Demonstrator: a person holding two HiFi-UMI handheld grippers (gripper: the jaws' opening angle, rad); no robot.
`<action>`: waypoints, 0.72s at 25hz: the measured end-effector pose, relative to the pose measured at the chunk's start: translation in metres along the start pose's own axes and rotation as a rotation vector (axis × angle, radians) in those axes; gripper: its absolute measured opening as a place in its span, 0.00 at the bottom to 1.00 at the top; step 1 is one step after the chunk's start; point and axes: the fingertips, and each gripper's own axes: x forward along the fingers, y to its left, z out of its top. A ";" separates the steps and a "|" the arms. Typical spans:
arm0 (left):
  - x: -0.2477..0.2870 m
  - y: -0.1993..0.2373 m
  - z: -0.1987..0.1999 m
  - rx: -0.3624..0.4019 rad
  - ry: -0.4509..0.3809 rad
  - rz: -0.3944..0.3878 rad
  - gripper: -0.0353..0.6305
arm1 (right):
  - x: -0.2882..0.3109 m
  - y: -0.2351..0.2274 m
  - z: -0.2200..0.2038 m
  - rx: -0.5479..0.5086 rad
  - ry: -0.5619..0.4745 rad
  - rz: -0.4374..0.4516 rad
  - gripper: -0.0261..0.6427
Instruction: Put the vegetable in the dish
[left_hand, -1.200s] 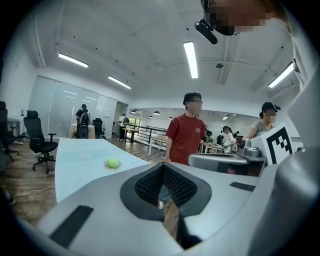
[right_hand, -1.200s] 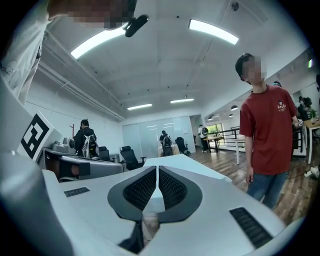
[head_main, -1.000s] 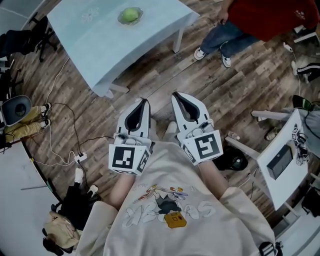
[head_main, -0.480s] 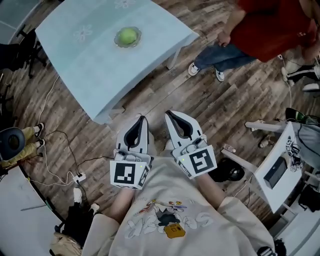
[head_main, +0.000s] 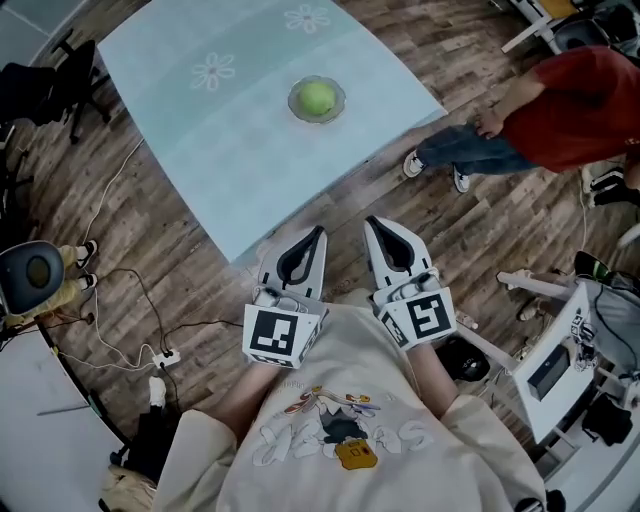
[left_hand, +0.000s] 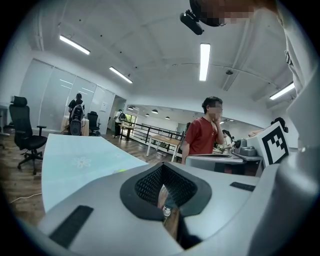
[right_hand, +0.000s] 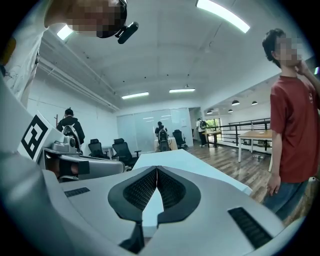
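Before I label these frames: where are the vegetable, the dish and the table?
vegetable (head_main: 317, 97), head view, middle of its top.
dish (head_main: 293, 102), head view, left rim.
table (head_main: 230, 140), head view, bare top.

Open-plan office or lab space. Evidence: swivel chairs (left_hand: 25, 136) along glass partitions (left_hand: 57, 100), strip lights (left_hand: 204, 61) on a white ceiling, plank floor (head_main: 200, 265) carrying loose cables (head_main: 128, 300) and a power strip (head_main: 166, 356), a pale bench (head_main: 225, 150), work tables (right_hand: 255, 134) beside a railing (right_hand: 235, 125), several people standing about.
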 end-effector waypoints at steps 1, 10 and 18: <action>0.001 0.007 0.004 0.001 -0.007 -0.005 0.06 | 0.006 0.002 0.003 -0.003 -0.002 -0.005 0.07; 0.023 0.051 0.017 0.008 -0.019 -0.030 0.06 | 0.055 0.008 0.019 -0.034 -0.007 -0.017 0.07; 0.062 0.066 0.010 -0.017 0.025 -0.033 0.06 | 0.085 -0.024 0.014 -0.009 0.000 -0.006 0.08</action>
